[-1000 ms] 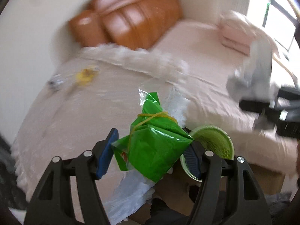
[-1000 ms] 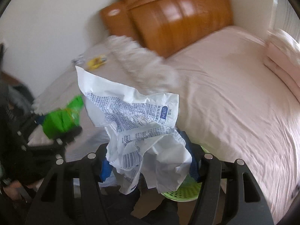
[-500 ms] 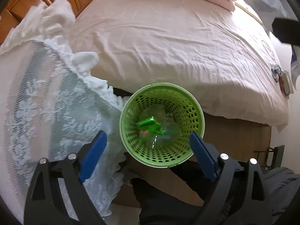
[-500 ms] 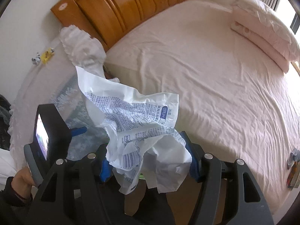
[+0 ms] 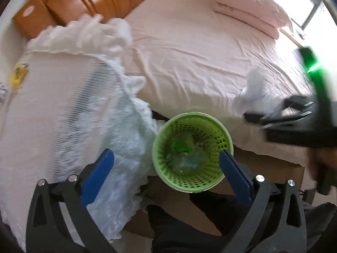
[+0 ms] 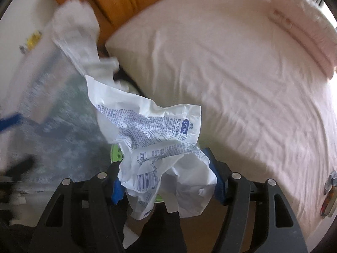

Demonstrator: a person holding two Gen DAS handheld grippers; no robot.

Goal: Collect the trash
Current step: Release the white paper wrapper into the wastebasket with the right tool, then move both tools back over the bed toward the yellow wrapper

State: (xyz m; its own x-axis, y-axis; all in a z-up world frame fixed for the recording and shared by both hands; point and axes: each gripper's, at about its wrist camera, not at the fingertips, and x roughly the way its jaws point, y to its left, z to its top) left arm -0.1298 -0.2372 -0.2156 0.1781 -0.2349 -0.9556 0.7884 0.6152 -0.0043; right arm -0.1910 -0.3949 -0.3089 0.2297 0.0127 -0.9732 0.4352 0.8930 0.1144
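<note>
Your left gripper (image 5: pixel 166 172) hung with its 2 blue pads wide apart and nothing between them, straddling the green perforated basket (image 5: pixel 226 142) that stood below on the floor, between the lace-covered table (image 5: pixel 52 105) and the pink bed (image 5: pixel 200 48), with a green wrapper (image 5: pixel 179 146) and clear plastic scraps already lying inside. Further right, your right gripper (image 6: pixel 166 186) was clamped on the crumpled white printed wrapper (image 6: pixel 151 139), held over the basket, whose green rim (image 6: pixel 115 154) peeked out just behind the paper.
</note>
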